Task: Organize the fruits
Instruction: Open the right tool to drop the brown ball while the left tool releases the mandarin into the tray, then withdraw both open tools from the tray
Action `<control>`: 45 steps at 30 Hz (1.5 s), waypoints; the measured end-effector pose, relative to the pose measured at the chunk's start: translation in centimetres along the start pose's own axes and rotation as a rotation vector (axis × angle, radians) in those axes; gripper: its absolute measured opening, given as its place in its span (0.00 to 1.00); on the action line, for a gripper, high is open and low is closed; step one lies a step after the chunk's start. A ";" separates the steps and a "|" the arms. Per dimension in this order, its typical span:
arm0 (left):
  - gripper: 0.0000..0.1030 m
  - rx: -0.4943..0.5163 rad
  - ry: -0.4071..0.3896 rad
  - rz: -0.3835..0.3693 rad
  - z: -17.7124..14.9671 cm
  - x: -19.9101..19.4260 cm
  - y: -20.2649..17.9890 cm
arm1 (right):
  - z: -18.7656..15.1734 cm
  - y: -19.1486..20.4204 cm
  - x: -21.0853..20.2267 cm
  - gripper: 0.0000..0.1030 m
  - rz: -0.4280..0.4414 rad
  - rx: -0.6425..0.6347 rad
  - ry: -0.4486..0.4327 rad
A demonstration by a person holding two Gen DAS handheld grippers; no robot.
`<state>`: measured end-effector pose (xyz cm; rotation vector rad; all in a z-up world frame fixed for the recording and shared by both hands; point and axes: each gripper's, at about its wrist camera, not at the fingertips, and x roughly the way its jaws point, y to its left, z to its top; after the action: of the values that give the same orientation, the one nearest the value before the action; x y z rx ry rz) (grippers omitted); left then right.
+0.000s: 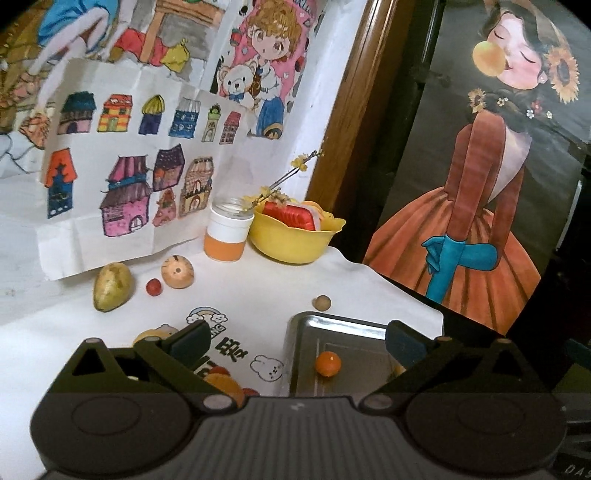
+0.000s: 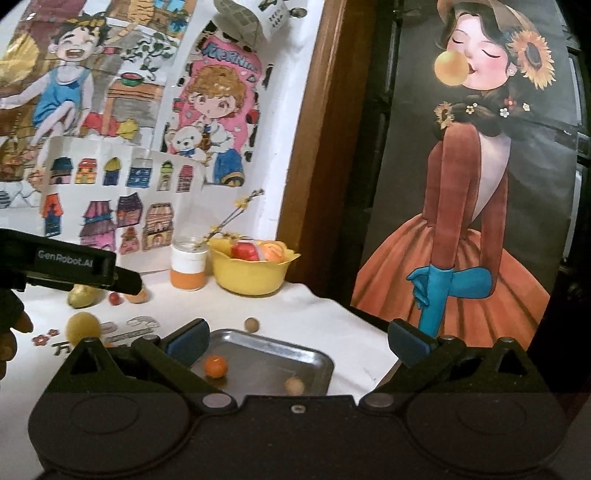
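The left gripper [image 2: 125,280], seen side-on in the right wrist view, bears white lettering "GenRobot.AI" on its black body. In the left wrist view, pale letters "DAS" show at the lower right corner on a dark surface, cut off by the edge. The pink poster [image 2: 218,107] on the wall carries blue lettering across its top that looks like "MORNING", partly blurred. The white tablecloth [image 1: 258,295] has printed black characters beside a rabbit drawing; the letters "NG" sit under a rainbow cloud, the rest hidden by the fingers. A small paper tag [image 2: 277,16] high on the wall holds tiny print, too small to read.
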<state>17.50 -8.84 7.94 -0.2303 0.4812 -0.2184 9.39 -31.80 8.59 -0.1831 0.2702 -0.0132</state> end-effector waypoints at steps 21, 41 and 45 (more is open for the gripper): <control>0.99 -0.082 0.162 0.135 -6.6 -6.7 7.2 | -3.4 8.5 -5.1 0.99 0.223 -0.018 0.114; 0.99 -0.156 0.247 0.263 -8.2 -5.9 12.0 | -6.2 14.1 -0.2 0.99 0.419 -0.047 0.324; 0.99 -0.157 0.260 0.268 -7.9 -4.6 12.3 | -6.0 14.1 1.3 0.99 0.427 -0.048 0.327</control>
<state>11.61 2.72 -0.15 -0.2893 0.7815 0.0539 8.94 -19.05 0.02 -0.1677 0.6319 0.3897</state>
